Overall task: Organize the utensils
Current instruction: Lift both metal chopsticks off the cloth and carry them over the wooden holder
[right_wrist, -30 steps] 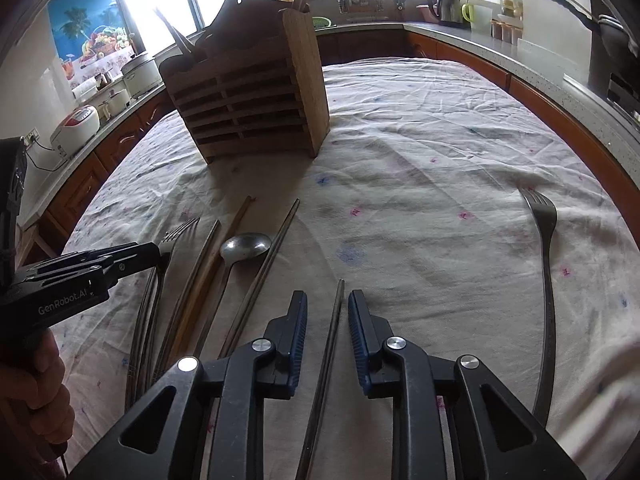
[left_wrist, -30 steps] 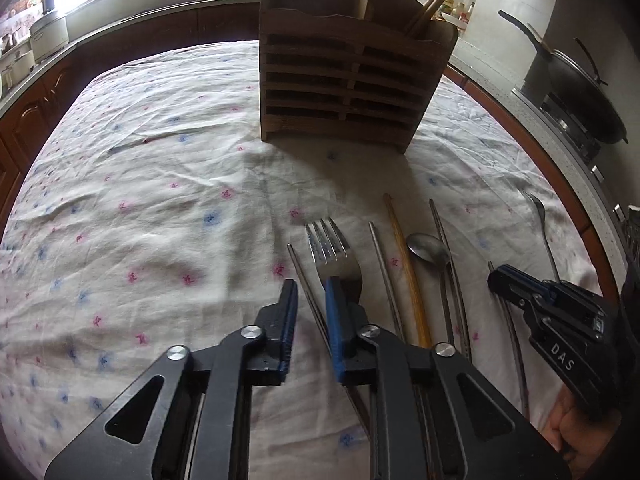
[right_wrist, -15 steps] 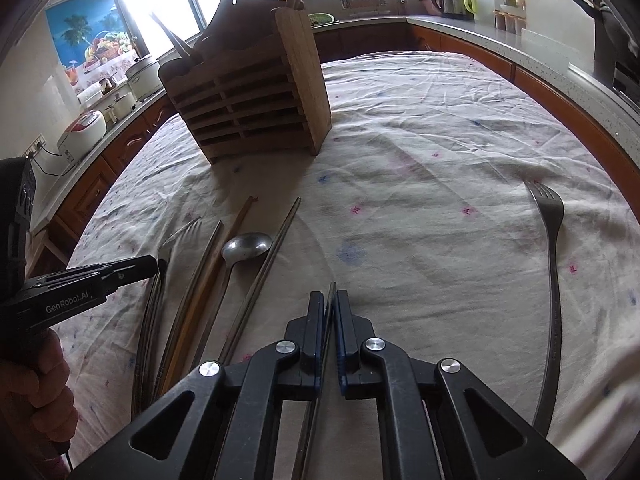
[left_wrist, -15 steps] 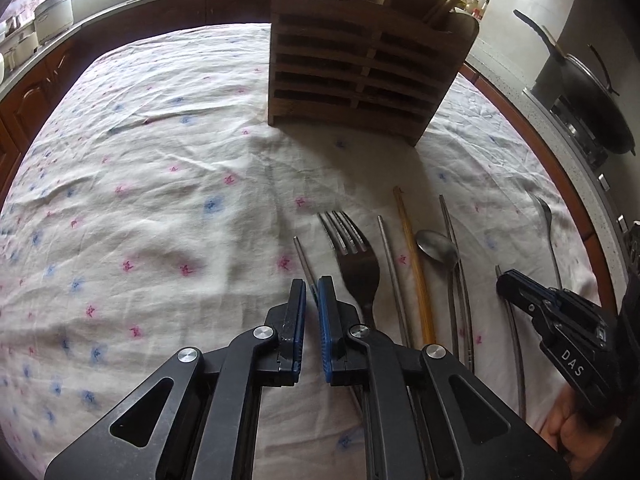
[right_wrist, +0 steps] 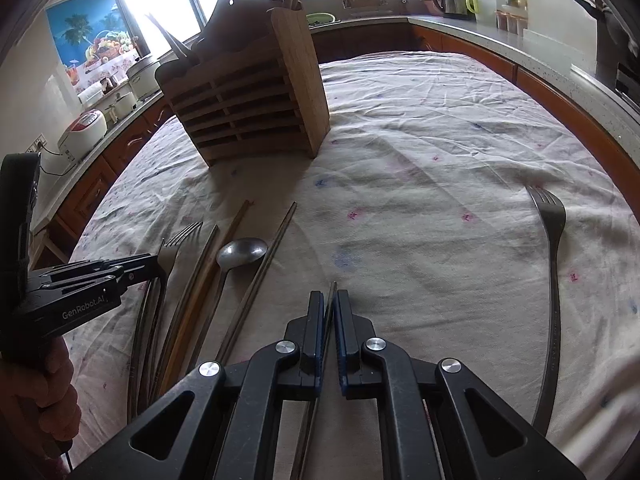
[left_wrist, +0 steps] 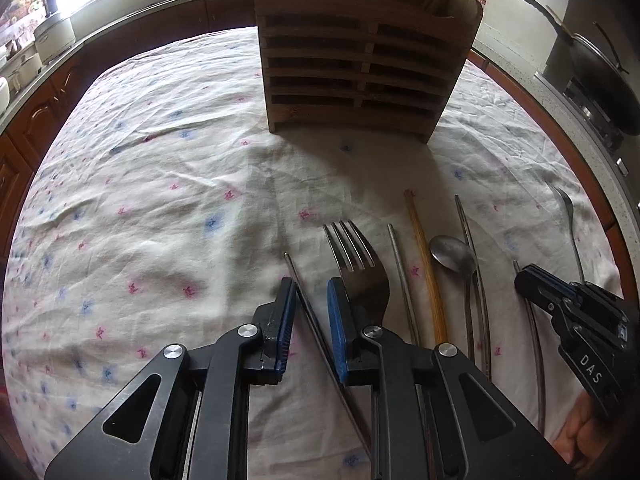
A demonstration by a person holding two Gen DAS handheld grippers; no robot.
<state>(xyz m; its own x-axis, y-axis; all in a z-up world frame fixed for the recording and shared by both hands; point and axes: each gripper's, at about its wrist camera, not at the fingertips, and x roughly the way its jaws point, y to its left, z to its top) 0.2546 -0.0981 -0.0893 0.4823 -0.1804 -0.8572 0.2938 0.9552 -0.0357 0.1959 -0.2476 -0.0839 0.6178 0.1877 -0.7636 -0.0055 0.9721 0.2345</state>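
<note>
Right wrist view showed a metal chopstick (right_wrist: 330, 300) clamped between the closed jaws of the right gripper (right_wrist: 328, 312), near the front edge of the cloth-covered table (right_wrist: 440, 120). Whether the stick had left the cloth could not be told. In the left wrist view, the left gripper (left_wrist: 311, 296) was held with its jaws apart, a second thin chopstick (left_wrist: 298, 276) lying between them but not gripped, and a fork (left_wrist: 356, 264) lay just beside its right finger. Further along the front edge, a wooden chopstick (left_wrist: 424, 256), a spoon (left_wrist: 452, 256) and more metal sticks were laid side by side, and another fork (right_wrist: 550, 224) rested well apart toward the right edge. A slatted wooden holder (left_wrist: 360, 76) stood upright near the far edge, with some utensils already standing in it.

The step in hand was judged to be the pickup of single chopsticks. The next move would call for the left jaws to be closed on their stick without the fork being caught, and for both sticks to be raised, tipped upright and lowered into a holder compartment.
</note>
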